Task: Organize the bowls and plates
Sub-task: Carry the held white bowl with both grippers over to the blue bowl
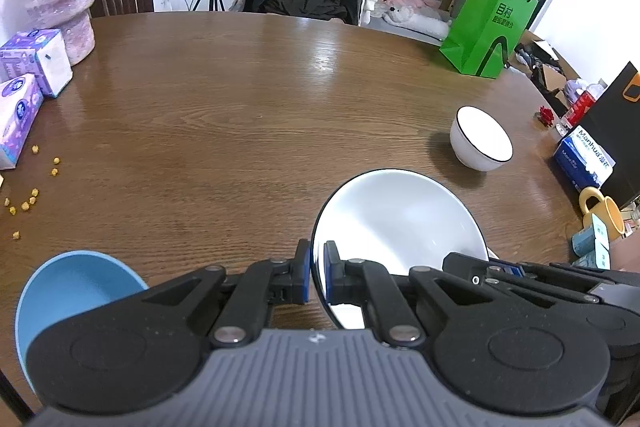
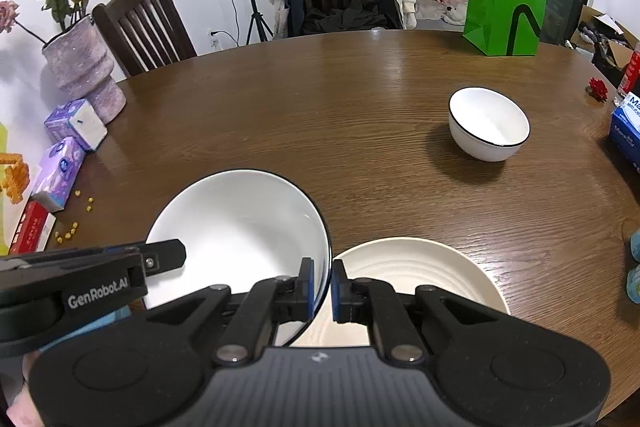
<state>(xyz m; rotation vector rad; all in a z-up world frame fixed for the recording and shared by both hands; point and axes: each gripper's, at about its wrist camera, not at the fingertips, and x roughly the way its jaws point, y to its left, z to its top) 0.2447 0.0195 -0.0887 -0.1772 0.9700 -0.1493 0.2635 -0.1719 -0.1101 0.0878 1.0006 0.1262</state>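
Carrying the large white bowl (image 2: 240,231) between us is the step in hand: our left gripper (image 1: 317,277) is clamped on its left rim and our right gripper (image 2: 322,287) is clamped on its right rim, so the bowl hangs between the two tools. Just right of the right gripper's fingers lies the cream plate (image 2: 420,267) on the table (image 2: 340,115); the blue bowl (image 1: 72,287) sits low to the left of the left gripper. Ahead and to the right stands the small white bowl (image 2: 488,123), well apart. Next, we judge, both hands must travel level together and set the bowl down onto a stack
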